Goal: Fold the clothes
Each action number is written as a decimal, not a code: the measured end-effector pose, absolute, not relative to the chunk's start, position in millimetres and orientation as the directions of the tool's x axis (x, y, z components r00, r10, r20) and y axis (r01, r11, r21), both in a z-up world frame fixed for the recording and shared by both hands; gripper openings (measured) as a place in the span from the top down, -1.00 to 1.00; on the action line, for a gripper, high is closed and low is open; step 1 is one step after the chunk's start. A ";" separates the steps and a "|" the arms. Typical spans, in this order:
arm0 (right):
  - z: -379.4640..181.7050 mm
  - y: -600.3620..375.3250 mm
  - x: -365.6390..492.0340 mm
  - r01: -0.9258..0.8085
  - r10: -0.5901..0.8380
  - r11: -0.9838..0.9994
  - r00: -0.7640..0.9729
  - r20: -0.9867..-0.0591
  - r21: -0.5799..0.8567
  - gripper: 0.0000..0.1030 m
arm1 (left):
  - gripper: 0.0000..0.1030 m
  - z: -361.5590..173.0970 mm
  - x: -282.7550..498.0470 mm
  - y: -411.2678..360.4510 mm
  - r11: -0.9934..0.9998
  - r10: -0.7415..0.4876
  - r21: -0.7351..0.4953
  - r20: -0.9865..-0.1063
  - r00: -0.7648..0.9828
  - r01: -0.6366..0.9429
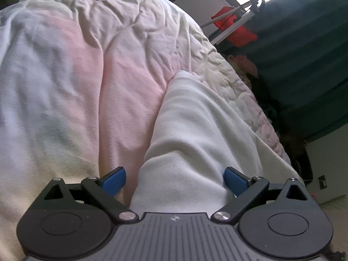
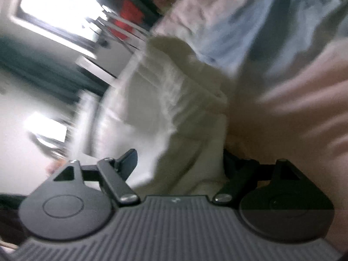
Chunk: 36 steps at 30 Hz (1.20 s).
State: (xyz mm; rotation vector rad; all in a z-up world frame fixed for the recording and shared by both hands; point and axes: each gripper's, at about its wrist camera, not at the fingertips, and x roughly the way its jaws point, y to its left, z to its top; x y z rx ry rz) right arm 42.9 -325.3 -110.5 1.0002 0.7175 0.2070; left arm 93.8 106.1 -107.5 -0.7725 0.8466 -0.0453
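The left claw (image 1: 175,179) stands wide apart, a fold of white knit cloth (image 1: 195,130) between its blue pads (image 1: 114,180), running toward one o'clock over the pink crumpled bed cover (image 1: 87,65). The right claw (image 2: 179,163), blurred, also gapes around the same cloth (image 2: 174,113).

The view is blurred. The right tool (image 2: 179,163) stands with its jaws wide apart, a bunch of cream-white garment (image 2: 184,117) between them. Pink bedding (image 2: 304,108) fills the right side; a bright window (image 2: 58,8) shows upper left.
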 end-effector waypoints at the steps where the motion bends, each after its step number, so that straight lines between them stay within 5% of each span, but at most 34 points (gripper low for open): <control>1: -105.9 -328.1 39.9 0.118 0.490 0.506 0.776 -0.398 0.854 -0.63 | -0.90 -107.2 93.5 106.5 0.732 -0.326 -0.631 -0.657 0.680 -0.258; 3: -98.4 -333.4 37.0 0.034 0.530 0.434 0.798 -0.286 0.900 -0.62 | -0.90 -106.8 93.4 107.6 0.731 -0.321 -0.630 -0.657 0.682 -0.262; 8: -105.5 -341.8 40.7 0.013 0.560 0.357 0.797 -0.225 0.934 -0.62 | -0.90 -108.0 93.5 108.8 0.729 -0.321 -0.632 -0.656 0.684 -0.264; 23: -135.5 -324.4 65.3 0.229 0.472 0.530 0.721 -0.508 0.817 -0.61 | -0.87 -112.4 97.9 108.8 0.720 -0.334 -0.644 -0.649 0.684 -0.259; 24: -134.5 -320.6 67.8 0.225 0.460 0.551 0.722 -0.517 0.804 -0.57 | -0.85 -112.8 97.9 108.3 0.720 -0.337 -0.645 -0.647 0.684 -0.256; 26: -127.1 -314.7 66.1 0.218 0.420 0.607 0.728 -0.542 0.764 -0.05 | -0.80 -113.7 97.4 109.1 0.715 -0.339 -0.651 -0.641 0.688 -0.254; 29: -115.5 -311.0 61.8 0.195 0.391 0.643 0.749 -0.536 0.741 0.30 | -0.60 -114.3 97.4 109.8 0.702 -0.354 -0.670 -0.623 0.697 -0.242; 36: -88.4 -304.0 56.4 0.105 0.387 0.667 0.798 -0.463 0.738 0.46 | -0.16 -113.2 93.1 110.1 0.697 -0.358 -0.678 -0.610 0.706 -0.232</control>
